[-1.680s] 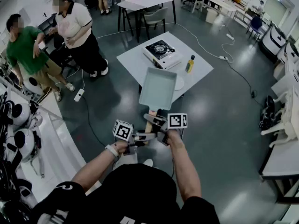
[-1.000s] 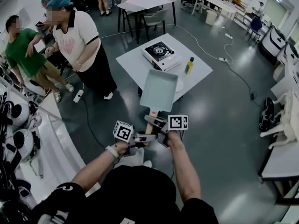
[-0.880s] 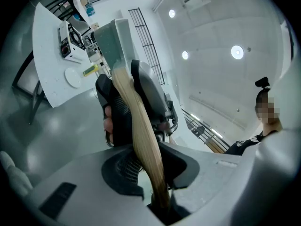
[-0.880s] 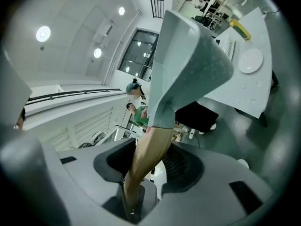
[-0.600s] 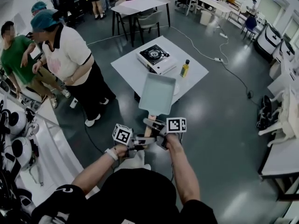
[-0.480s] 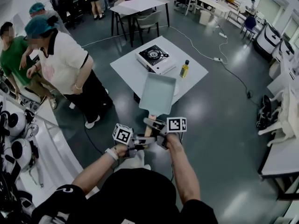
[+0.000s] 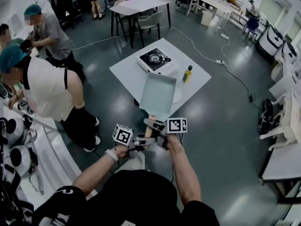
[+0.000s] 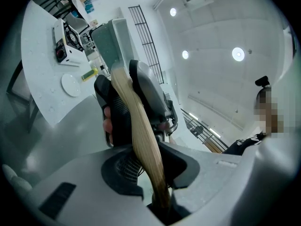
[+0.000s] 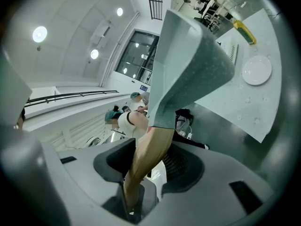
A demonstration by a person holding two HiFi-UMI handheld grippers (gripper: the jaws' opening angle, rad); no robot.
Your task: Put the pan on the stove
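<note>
A pale green rectangular pan point(image 7: 158, 96) with a wooden handle point(image 7: 150, 127) hangs level in the air in front of me, short of the white table point(image 7: 128, 73). My left gripper point(image 7: 142, 142) is shut on the handle's near end, and my right gripper point(image 7: 158, 129) is shut on it closer to the pan. The left gripper view shows the handle point(image 8: 141, 140) pinched between the pads, the pan point(image 8: 113, 39) beyond. The right gripper view shows the handle point(image 9: 143, 161) clamped and the pan point(image 9: 193, 65) above. The stove point(image 7: 155, 60) sits on the table's far part.
A yellow oil bottle point(image 7: 187, 74) and a white plate point(image 7: 178, 96) stand on the table by the stove. A person in a white shirt point(image 7: 47, 93) stands close at the left, another point(image 7: 49, 32) behind. Cables cross the floor; further tables and chairs point(image 7: 141, 6) lie beyond.
Both grippers and the pan have come nearer to the table. The person in the white shirt has walked from the back left to close beside me.
</note>
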